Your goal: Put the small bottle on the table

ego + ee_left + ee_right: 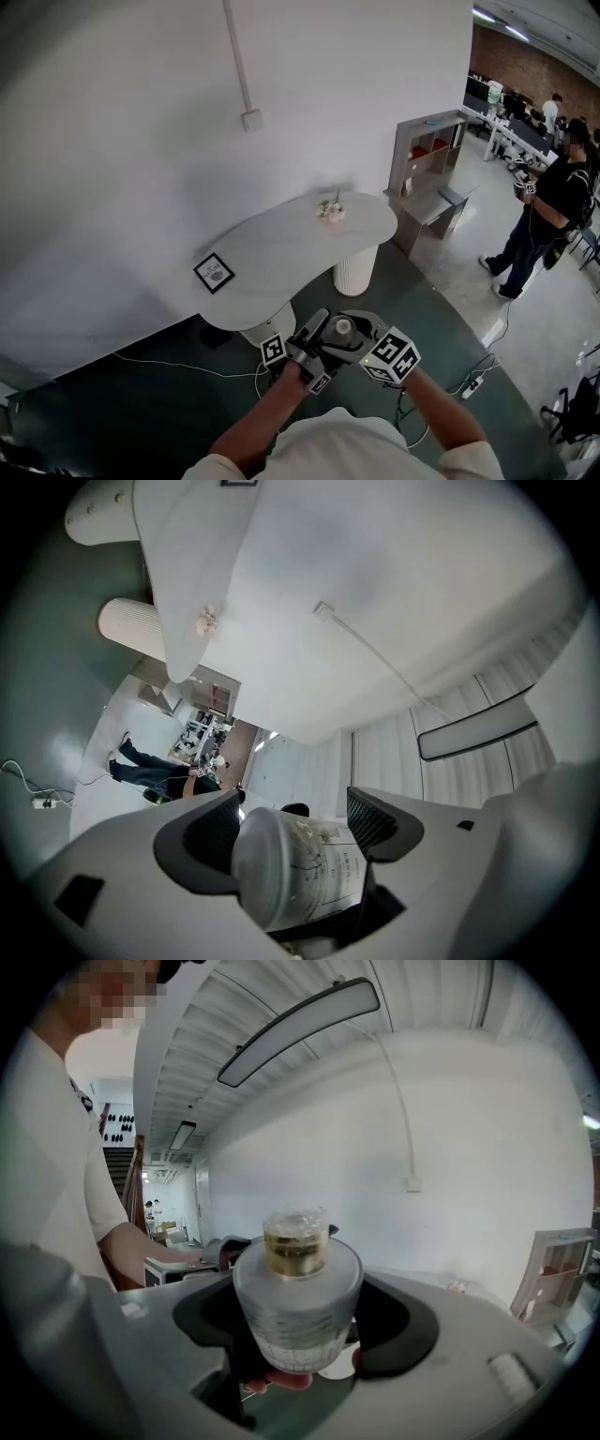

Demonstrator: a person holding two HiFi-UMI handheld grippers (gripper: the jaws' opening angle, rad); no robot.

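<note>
Table (281, 246): white, standing ahead, well apart from bottle.
Small bottle (342, 328): hanging between both grippers.
L gripper (292, 819): jaws gripping bottle body.
R gripper (298, 1316): jaws clamping bottle too, cap up.

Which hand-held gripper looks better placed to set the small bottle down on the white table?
Right, probably. The right hand-held gripper holds the small bottle upright, gold top up, ready to stand on the table. In the left hand-held gripper a labelled bottle lies tipped, base toward the camera.

Your head camera looks steeply down; each gripper camera sits close behind its fingers (202, 832), both sharing the bottle (296, 1297) between them.
</note>
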